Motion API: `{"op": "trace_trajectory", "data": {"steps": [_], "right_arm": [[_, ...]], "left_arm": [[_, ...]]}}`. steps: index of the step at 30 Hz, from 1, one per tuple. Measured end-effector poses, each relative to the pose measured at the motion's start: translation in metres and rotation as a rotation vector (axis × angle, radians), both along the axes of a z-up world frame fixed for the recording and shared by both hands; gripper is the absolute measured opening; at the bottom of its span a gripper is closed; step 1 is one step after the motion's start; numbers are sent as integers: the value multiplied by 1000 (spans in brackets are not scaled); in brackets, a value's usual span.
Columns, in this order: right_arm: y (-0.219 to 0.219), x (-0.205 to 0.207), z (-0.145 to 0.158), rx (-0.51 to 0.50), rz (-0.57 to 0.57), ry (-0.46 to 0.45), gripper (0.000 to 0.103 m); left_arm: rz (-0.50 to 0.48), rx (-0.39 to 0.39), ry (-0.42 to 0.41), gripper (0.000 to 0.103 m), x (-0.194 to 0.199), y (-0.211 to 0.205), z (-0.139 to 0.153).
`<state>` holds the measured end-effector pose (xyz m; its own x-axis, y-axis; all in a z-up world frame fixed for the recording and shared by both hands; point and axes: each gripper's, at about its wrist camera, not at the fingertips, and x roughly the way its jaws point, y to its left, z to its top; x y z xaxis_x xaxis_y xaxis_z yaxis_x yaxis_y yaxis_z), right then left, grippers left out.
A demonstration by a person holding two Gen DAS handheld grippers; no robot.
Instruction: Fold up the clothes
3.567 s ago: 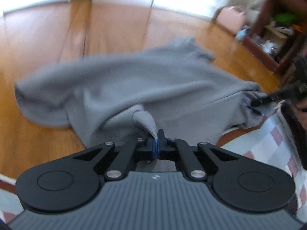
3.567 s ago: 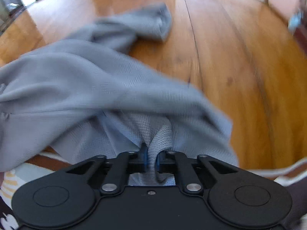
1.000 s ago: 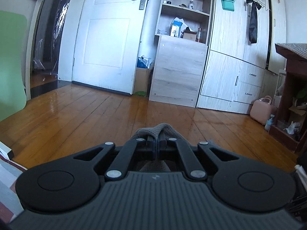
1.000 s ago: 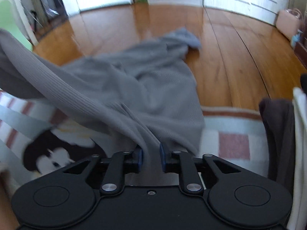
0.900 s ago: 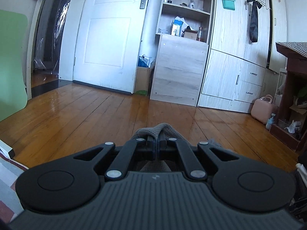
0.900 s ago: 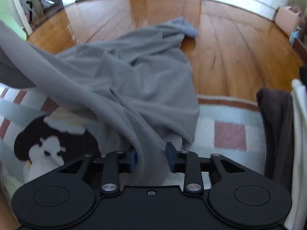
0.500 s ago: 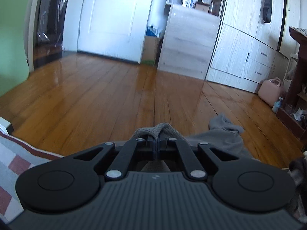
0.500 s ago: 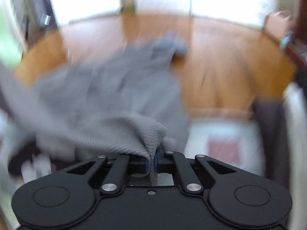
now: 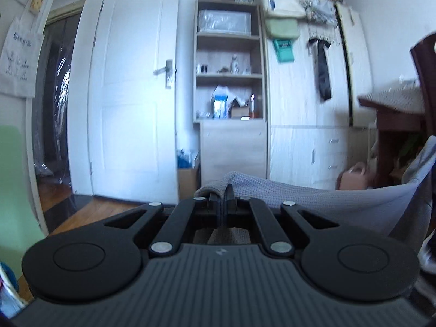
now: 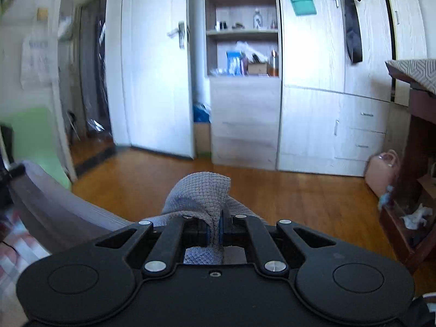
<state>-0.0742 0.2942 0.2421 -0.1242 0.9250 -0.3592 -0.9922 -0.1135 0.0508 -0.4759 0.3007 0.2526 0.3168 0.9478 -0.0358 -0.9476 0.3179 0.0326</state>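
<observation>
1. The left claw point(image 9: 223, 204) is clamped tight on a fold of the grey garment point(image 9: 313, 201), no gap between its jaws.
2. The right claw point(image 10: 219, 227) is likewise pinched closed on a bunched edge of the same cloth point(image 10: 203, 190).
3. The garment hangs raised between the two claws, its ribbed hem stretched across from one to the other.
4. Beyond lie the wooden floor point(image 10: 286, 190), a white door point(image 10: 155, 81), open shelves point(image 10: 242, 30) and a pink bag point(image 10: 381, 171).
</observation>
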Motion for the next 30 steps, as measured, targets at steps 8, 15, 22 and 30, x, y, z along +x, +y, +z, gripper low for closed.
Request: {"op": "trace_trajectory", "data": {"steps": [8, 15, 22, 30], "right_arm": [[8, 2, 105, -26, 129, 49, 6], [177, 0, 1, -262, 16, -35, 6], [409, -30, -106, -294, -45, -85, 52], [414, -44, -282, -471, -135, -101, 77]], "left_arm": [[-1, -1, 36, 2, -20, 12, 80], [135, -180, 143, 2, -4, 139, -35], [268, -378, 265, 24, 15, 340, -143], [388, -684, 45, 60, -24, 342, -300]]}}
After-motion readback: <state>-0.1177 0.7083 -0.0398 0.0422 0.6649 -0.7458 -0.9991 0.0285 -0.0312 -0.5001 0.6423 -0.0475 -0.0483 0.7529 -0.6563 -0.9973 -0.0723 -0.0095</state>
